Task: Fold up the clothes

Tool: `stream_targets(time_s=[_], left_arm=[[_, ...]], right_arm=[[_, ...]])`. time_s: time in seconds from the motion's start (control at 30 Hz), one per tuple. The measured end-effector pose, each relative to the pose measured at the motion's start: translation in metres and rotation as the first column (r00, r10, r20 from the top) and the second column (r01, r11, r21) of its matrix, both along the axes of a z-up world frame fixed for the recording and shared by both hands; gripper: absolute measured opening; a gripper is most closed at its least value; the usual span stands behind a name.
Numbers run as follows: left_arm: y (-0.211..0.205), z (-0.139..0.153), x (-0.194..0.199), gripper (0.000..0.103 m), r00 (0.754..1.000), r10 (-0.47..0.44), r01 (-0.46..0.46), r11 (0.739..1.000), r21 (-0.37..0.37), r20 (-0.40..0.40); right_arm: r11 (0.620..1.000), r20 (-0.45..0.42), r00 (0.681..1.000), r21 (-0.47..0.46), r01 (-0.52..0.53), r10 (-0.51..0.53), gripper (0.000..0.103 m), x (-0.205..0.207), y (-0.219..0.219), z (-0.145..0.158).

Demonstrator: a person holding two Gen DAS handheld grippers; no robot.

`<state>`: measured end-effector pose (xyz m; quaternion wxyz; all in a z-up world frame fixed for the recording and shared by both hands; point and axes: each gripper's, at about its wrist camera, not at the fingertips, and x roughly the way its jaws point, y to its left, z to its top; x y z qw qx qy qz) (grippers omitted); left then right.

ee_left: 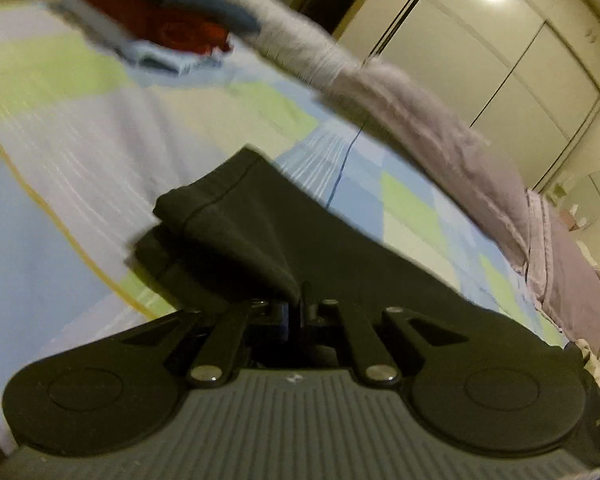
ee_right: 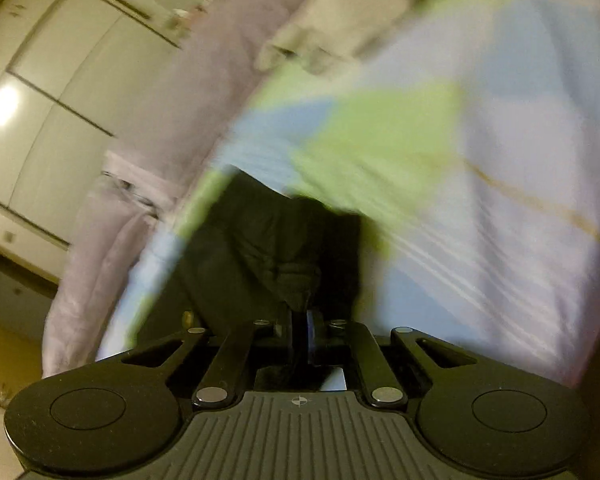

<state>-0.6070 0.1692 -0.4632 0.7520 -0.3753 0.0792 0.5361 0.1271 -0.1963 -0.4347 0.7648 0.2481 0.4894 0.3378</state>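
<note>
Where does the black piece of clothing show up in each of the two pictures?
Left wrist view: the black garment lies low in the centre, partly folded, running from the bedspread down into the closed left tool.
Right wrist view: the black garment sits in the lower centre, bunched and blurred, pinched in the closed right tool.
Shared landmark: the pale wardrobe doors, upper right in the left view, upper left in the right view.
</note>
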Motion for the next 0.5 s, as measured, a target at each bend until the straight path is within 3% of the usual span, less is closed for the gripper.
stream_targets(time_s=[0.13, 0.2, 0.27, 0.33, 0.4, 0.5], left_arm=[[-0.012, 0.019, -0.003, 0.004, 1.000, 0.001, -0.002, 0.997, 0.072, 0.017], [-0.015, 0.018, 0.000, 0.004, 1.000, 0.002, 0.001, 0.995, 0.100, -0.024], [-0.012, 0.008, 0.003, 0.004, 0.999, 0.012, -0.010, 0.999, 0.051, -0.044], [-0.013, 0.000, -0.001, 0.004, 1.000, 0.025, -0.025, 0.999, 0.023, -0.011], [-0.015, 0.007, -0.002, 0.004, 1.000, 0.028, -0.028, 0.998, 0.051, 0.006], [-0.013, 0.011, 0.002, 0.004, 1.000, 0.014, -0.012, 0.997, 0.074, -0.028]], right_arm=[[0.997, 0.061, 0.998, 0.073, -0.023, 0.018, 0.004, -0.004, -0.008, 0.016], [0.996, 0.085, 0.996, 0.079, -0.039, 0.032, 0.004, -0.006, -0.012, 0.019], [0.997, 0.093, 0.995, 0.062, -0.046, 0.040, 0.004, -0.007, -0.015, 0.015], [0.999, 0.036, 0.999, 0.035, -0.028, 0.027, 0.004, -0.004, -0.019, -0.005], [0.997, 0.024, 1.000, 0.081, -0.013, 0.011, 0.004, -0.003, -0.024, -0.007], [0.995, 0.088, 0.996, 0.095, -0.032, 0.024, 0.004, -0.006, -0.019, 0.010]])
